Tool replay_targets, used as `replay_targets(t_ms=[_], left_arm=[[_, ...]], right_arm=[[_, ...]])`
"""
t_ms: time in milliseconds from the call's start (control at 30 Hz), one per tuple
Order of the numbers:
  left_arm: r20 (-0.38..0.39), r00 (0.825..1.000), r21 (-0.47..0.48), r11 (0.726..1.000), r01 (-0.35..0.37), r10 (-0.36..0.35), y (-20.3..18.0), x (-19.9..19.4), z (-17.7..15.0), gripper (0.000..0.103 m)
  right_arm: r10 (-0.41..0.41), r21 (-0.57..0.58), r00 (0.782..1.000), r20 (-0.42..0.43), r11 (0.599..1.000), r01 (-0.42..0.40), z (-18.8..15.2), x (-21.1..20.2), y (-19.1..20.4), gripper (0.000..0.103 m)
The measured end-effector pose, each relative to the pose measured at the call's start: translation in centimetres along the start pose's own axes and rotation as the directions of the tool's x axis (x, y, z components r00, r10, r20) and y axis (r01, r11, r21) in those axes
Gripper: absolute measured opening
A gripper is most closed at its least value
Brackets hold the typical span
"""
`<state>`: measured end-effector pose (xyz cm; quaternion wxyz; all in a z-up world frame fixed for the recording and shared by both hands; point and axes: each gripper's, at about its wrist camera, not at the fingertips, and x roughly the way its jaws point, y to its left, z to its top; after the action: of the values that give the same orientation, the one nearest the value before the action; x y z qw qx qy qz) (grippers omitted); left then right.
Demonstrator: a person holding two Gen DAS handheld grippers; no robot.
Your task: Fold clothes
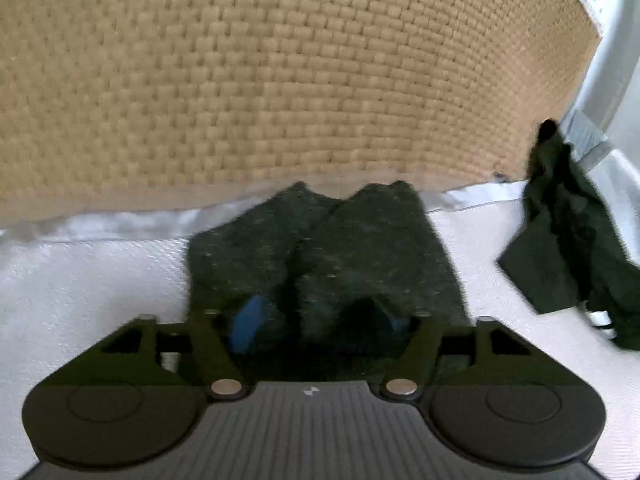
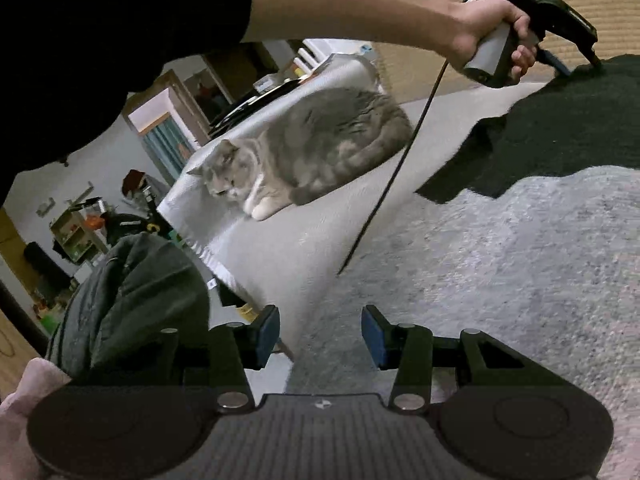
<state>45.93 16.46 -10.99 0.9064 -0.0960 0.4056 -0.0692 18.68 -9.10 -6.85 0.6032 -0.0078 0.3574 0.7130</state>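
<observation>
White bed [image 1: 80, 272] is carrying a dark garment [image 1: 320, 248], still unfolded; left tool [image 1: 320, 316] is hanging released over it, right tool [image 2: 320, 336] released, empty.

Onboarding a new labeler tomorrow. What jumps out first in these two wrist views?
A grey and white cat lies on the white bed cover, left of the clothes, in the right wrist view. Behind it a hand tips the left gripper onto the dark garment, beyond the light grey fleece. In the left wrist view, the woven tan mat fills the upper half above that garment.
</observation>
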Motion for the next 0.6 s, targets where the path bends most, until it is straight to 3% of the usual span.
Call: replay_targets(t_ms=[100, 233, 300, 367, 500, 600], left_arm=[[-0.025, 0.999, -0.009, 0.999, 0.045, -0.046, -0.6, 0.9, 0.0, 0.083], [-0.052, 0.999, 0.046, 0.999, -0.01, 0.013, -1.9, 2.5, -0.6, 0.093], [-0.042, 0.998, 0.072, 0.997, -0.033, 0.036, -2.5, 2.6, -0.8, 0.089], [-0.036, 0.999, 0.064, 0.998, -0.007, 0.009, -2.6, 2.1, -0.7, 0.021], [0.015, 1.0, 0.133, 0.991, -0.015, 0.013, -3.5, 0.2, -0.7, 0.016], [0.069, 0.997, 0.117, 0.993, -0.022, 0.014, -3.0, -1.9, 0.3, 0.015]], right_arm=[[-0.021, 0.008, 1.0, 0.002, 1.0, 0.021, -0.1, 0.2, -0.3, 0.05], [-0.025, 0.008, 1.0, 0.002, 1.0, 0.025, -0.2, 0.2, -0.4, 0.05], [-0.026, 0.01, 1.0, 0.002, 1.0, 0.026, -0.2, 0.1, -0.5, 0.05], [-0.028, 0.011, 1.0, 0.004, 1.0, 0.028, -0.2, 0.1, -0.5, 0.05], [-0.042, 0.003, 0.999, 0.01, 0.999, 0.042, -0.2, -0.2, -0.3, 0.05], [-0.051, -0.002, 0.998, 0.024, 0.999, 0.051, -0.1, -0.5, -0.2, 0.05]])
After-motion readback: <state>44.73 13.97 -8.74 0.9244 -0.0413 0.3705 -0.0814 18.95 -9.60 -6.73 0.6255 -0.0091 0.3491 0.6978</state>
